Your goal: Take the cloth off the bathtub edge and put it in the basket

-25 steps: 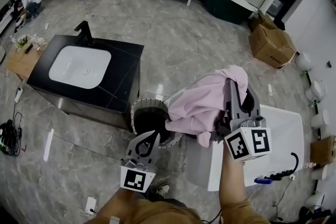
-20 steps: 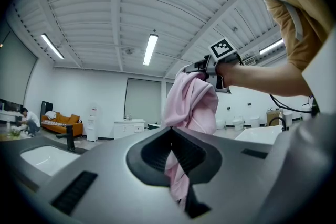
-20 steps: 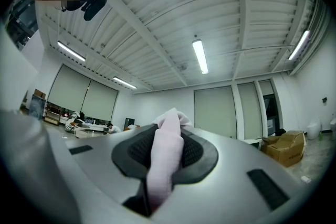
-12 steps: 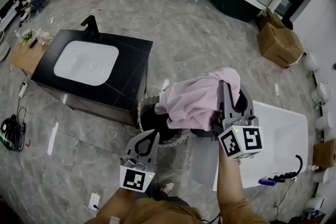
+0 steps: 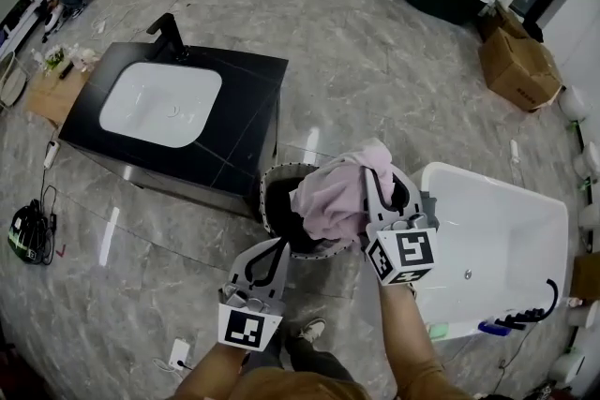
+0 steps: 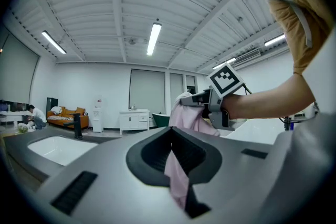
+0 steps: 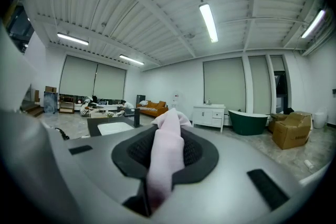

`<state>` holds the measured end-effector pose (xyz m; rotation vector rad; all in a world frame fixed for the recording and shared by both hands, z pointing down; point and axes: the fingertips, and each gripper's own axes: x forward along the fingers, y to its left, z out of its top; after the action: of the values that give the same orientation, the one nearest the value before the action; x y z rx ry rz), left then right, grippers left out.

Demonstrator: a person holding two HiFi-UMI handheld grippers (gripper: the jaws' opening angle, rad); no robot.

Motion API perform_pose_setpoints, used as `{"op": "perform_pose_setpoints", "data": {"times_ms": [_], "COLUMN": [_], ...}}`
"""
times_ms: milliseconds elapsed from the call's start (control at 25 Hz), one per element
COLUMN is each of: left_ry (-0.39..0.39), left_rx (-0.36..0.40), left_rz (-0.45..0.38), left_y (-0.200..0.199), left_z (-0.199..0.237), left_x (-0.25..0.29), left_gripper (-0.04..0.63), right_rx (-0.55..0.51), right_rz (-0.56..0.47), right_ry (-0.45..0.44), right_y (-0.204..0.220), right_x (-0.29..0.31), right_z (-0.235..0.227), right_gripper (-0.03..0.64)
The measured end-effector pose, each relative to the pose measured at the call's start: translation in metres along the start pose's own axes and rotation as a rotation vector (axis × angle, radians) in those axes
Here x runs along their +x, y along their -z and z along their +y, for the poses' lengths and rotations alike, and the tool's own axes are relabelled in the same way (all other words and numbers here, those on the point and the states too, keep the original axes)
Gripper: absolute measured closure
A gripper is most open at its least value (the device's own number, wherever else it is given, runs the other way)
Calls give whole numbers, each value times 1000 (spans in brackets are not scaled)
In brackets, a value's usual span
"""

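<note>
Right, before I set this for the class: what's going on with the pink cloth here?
A person works two hand-held grippers. The right gripper is shut on the pink cloth, holding it over the round basket on the floor beside the white bathtub. The cloth is off the tub edge but not yet let go. The left gripper sits near the basket; a strip of cloth shows between its jaws, but whether pinched or merely behind them I cannot tell.
</note>
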<state>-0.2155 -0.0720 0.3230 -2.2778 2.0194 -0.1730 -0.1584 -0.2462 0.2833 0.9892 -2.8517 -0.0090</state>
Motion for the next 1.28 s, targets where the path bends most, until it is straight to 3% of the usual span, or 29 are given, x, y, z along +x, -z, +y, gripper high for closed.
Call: {"op": "perform_pose_setpoints", "data": {"times_ms": [200,560,1040,1280], "left_ry": [-11,-17,-19,-13], "left_rx": [-2,-114,-133,-146], "left_rz": [47,126,117,132], "left_y": [45,148,254,299], "left_z": [8,4,-11,-27], "left_x": [17,38,49,46], "left_gripper": [589,589,589,589], "right_rx": [14,18,17,39], "right_rz": [56,142,223,366], "right_ry": [-25,-21,6,-12], "right_y": [73,204,358,454], "right_x": [13,34,50,56], "right_z": [9,20,32,36], "right_gripper": [543,543,541,530]}}
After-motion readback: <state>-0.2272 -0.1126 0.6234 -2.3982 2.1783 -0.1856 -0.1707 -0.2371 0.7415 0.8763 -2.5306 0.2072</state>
